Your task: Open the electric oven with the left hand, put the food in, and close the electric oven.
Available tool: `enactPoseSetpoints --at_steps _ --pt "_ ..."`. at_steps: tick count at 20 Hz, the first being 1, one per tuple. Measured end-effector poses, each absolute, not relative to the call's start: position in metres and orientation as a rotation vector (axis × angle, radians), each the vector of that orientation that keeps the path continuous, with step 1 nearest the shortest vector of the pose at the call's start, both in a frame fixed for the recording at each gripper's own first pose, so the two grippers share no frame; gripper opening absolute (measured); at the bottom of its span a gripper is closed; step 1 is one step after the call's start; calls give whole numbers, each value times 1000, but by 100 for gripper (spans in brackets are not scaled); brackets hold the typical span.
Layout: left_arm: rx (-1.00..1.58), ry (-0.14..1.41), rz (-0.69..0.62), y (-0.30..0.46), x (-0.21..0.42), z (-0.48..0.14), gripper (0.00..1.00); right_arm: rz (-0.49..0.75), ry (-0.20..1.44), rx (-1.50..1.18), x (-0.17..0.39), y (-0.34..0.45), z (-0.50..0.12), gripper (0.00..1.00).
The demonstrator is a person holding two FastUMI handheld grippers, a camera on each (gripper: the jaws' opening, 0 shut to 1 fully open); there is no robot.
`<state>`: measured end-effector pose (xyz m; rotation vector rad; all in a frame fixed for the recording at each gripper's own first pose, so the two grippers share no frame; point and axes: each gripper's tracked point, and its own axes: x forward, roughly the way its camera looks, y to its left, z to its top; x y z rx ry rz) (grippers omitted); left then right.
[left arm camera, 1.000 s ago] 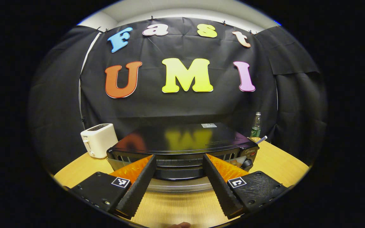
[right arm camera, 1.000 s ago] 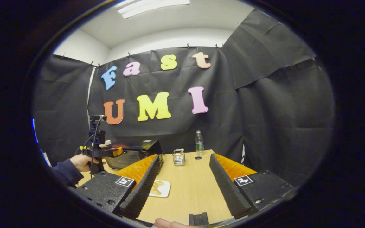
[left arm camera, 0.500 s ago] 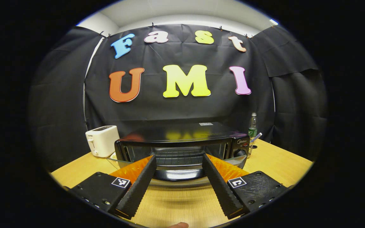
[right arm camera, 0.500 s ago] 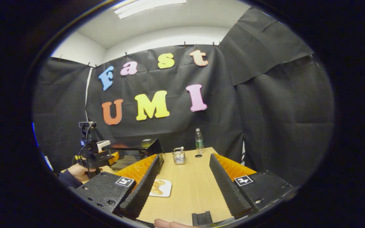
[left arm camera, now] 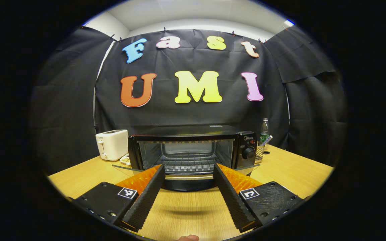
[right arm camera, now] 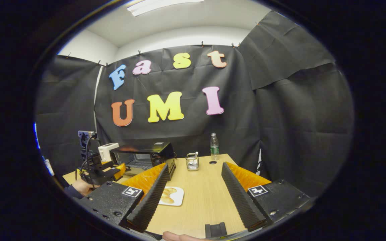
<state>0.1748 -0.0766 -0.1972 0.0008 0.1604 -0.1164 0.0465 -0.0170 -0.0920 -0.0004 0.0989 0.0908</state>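
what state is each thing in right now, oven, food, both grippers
black electric oven: door down, wire rack bare
glass oven door: open, between left gripper fingers
pastry on white plate: on table, not yet loaded
left gripper: open, around door's front edge
right gripper: open, holding nothing
white toaster: slots look bare

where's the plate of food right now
In the right gripper view the plate of food lies on the wooden table, just in front of the open oven and beside the right gripper's left finger.
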Motion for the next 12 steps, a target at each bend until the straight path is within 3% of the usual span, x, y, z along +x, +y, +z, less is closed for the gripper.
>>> enactPoseSetpoints --at_steps 12 --pt "7 314 -128 -74 131 -246 96 86 116 -2 48 -15 -97 96"
